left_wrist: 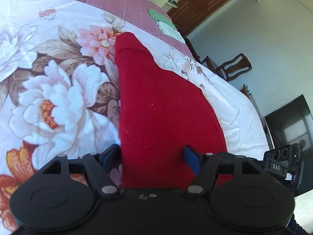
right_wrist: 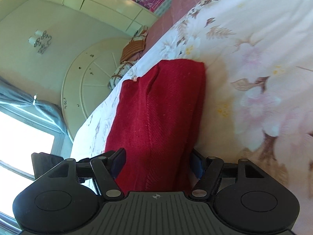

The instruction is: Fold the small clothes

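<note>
- The red knit garment [left_wrist: 156,105] lies on the floral bedspread [left_wrist: 49,90], with its far end near the pink blanket [left_wrist: 121,2].
- The left gripper [left_wrist: 151,156] and right gripper [right_wrist: 158,160] both straddle its near edge, fingers spread wide; whether they actually pinch it is unclear.
- Bare bedspread lies on either side.

The knitted garment [left_wrist: 156,105] lies on the bedspread [left_wrist: 49,78], running from near to far between the spread fingers of the left gripper [left_wrist: 151,159]. In the right wrist view it passes likewise between the fingers of the right gripper [right_wrist: 158,161]. Far right on the bed, folded cloths [left_wrist: 166,25] lie stacked near the edge.
</note>
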Demonstrator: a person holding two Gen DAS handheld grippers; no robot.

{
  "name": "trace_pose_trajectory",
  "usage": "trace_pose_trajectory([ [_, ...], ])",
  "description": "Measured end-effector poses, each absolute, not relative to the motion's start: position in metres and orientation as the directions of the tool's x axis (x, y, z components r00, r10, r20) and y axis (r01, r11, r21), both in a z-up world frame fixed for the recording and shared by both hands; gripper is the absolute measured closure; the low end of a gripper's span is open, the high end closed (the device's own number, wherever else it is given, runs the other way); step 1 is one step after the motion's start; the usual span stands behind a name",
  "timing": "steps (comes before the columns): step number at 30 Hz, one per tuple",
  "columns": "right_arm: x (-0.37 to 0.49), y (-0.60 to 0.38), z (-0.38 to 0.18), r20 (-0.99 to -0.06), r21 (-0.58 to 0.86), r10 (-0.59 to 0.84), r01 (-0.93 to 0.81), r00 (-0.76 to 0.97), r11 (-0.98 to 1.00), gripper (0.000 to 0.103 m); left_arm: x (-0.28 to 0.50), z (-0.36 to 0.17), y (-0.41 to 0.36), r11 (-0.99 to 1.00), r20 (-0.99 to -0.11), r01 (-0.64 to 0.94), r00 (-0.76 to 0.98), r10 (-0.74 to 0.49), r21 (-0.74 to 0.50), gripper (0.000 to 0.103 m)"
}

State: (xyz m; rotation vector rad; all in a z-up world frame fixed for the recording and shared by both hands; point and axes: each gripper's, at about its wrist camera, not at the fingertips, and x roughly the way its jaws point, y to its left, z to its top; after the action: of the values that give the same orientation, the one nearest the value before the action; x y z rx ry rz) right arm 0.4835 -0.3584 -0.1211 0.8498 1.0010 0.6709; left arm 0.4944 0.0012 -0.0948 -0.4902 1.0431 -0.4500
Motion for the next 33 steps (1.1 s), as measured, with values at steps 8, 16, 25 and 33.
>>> trace_pose_trajectory([
  [8,0.475,-0.325,-0.099,-0.585,0.663,0.68,-0.221,0.443,0.715,0.067,0.485,-0.079,-0.027,0.894,-0.723,0.203,0.529,-0.444,-0.401,0.069],
  [16,0.432,-0.286,-0.052,-0.611,0.489,0.58,-0.319,0.539,0.812,0.071,0.452,-0.036,0.005,0.89,-0.664,0.303,0.593,-0.455,-0.339,0.071],
  [25,0.4,-0.139,-0.025,-0.587,0.497,0.641,-0.405,0.495,0.768,0.071,0.402,-0.022,0.149,0.923,-0.697,0.232,0.606,-0.384,-0.307,0.071],
  [33,0.389,-0.011,-0.051,-0.574,0.581,0.731,-0.446,0.369,0.681,0.071,0.367,-0.052,0.258,0.911,-0.725,0.083,0.579,-0.374,-0.404,0.07],
])
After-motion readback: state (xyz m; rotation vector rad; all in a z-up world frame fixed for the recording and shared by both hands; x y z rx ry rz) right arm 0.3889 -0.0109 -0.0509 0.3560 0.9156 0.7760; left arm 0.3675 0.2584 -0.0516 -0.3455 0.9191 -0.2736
